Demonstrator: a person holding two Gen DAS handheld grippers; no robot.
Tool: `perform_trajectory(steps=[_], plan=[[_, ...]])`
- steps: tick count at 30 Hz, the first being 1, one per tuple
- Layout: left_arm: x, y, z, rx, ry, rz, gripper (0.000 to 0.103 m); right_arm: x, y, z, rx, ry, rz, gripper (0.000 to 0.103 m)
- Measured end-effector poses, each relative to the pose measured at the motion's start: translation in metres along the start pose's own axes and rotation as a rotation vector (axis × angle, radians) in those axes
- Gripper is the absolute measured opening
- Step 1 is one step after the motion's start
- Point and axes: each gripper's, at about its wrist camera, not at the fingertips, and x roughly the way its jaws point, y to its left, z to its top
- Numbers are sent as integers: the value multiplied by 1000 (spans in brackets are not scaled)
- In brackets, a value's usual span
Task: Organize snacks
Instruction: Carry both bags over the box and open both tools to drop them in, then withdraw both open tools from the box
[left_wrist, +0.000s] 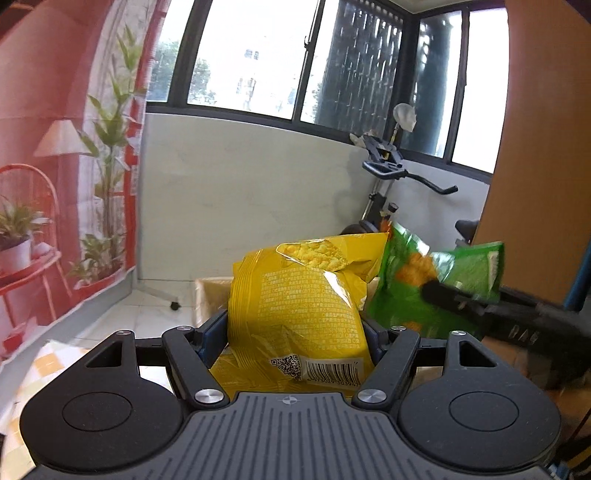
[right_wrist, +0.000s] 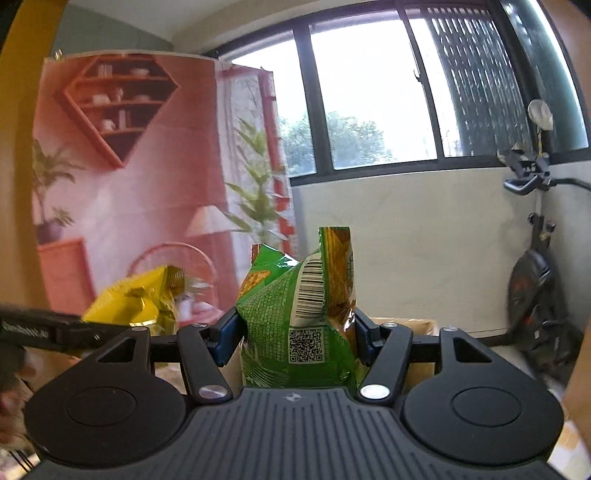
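My left gripper (left_wrist: 295, 328) is shut on a yellow snack bag (left_wrist: 299, 306), held upright in the air with its barcode at the bottom. My right gripper (right_wrist: 293, 332) is shut on a green snack bag (right_wrist: 295, 317), also upright, with a barcode and QR code facing me. In the left wrist view the green snack bag (left_wrist: 424, 280) hangs to the right, with the right gripper's dark fingers (left_wrist: 454, 299) on it. In the right wrist view the yellow snack bag (right_wrist: 136, 299) shows at the left, with the left gripper's finger (right_wrist: 55, 328) on it.
A cardboard box (left_wrist: 210, 295) stands on the floor beyond the bags; its far edge (right_wrist: 402, 325) shows behind the green bag. An exercise bike (right_wrist: 535, 280) stands at the right by the window wall. A printed pink backdrop (left_wrist: 55, 147) hangs at the left. A checkered yellow cloth (left_wrist: 40, 373) lies low left.
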Motion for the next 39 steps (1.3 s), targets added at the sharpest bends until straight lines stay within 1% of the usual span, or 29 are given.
perform_trajectory(steps=[3, 6, 11, 14, 21, 24, 25, 27, 29, 31, 32, 39], plan=[[26, 0, 8, 2, 13, -7, 74, 24, -7, -3, -19, 27, -35, 62], [52, -1, 15, 19, 39, -15, 74, 47, -17, -10, -7, 67, -62, 62], [83, 1, 13, 34, 101, -36, 74, 70, -27, -21, 0, 117, -101, 62], [95, 5, 9, 42, 138, -42, 74, 79, -31, -25, -4, 143, -115, 62], [113, 16, -2, 36, 201, -10, 76, 95, -38, -37, 1, 207, -132, 63], [118, 16, -2, 57, 223, 15, 78, 98, -39, -41, 1, 228, -144, 65], [119, 16, -2, 60, 227, 15, 79, 100, -39, -41, 1, 236, -146, 67], [118, 15, 0, 69, 224, 12, 84, 102, -39, -44, -3, 255, -164, 67], [117, 15, 3, 80, 225, 19, 86, 102, -39, -44, -4, 269, -178, 69], [115, 14, 4, 83, 223, 19, 86, 100, -38, -43, 5, 267, -180, 74], [114, 14, 5, 79, 221, 20, 86, 98, -38, -42, 8, 264, -179, 75], [94, 11, 7, 72, 199, 31, 86, 80, -34, -35, 17, 236, -176, 75]])
